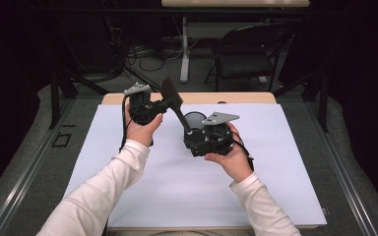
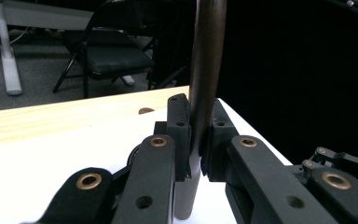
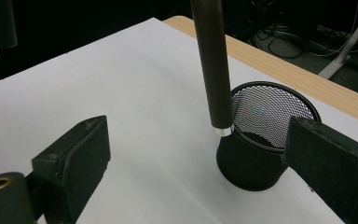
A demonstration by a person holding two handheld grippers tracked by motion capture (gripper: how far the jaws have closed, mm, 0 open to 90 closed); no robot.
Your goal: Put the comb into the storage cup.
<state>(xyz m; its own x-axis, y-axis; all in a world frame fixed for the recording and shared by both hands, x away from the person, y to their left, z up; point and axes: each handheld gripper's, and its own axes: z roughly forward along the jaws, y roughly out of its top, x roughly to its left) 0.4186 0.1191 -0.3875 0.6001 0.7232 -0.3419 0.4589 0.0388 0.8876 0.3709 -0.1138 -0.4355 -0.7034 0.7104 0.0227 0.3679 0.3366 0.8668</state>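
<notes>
My left gripper (image 1: 163,104) is held above the back left of the white sheet, shut on a black spatula (image 1: 170,92). In the left gripper view both pads (image 2: 181,122) clamp the spatula's flat dark neck (image 2: 207,56). Its round handle (image 1: 182,120) slants down to the right, and its silver-ringed end (image 3: 223,131) hangs at the near rim of a black mesh cup (image 3: 248,164). The cup (image 1: 193,119) stands upright on the sheet. My right gripper (image 3: 200,140) is open, its jaws wide apart on either side of the cup and handle end, touching neither. In the high view it (image 1: 199,139) sits just in front of the cup.
A white sheet (image 1: 177,182) covers most of the wooden table (image 1: 236,98), whose bare edge shows at the back. Beyond the table stand a black folding chair (image 1: 248,54) and a white desk leg (image 1: 185,49), with cables on the floor. Dark curtains close both sides.
</notes>
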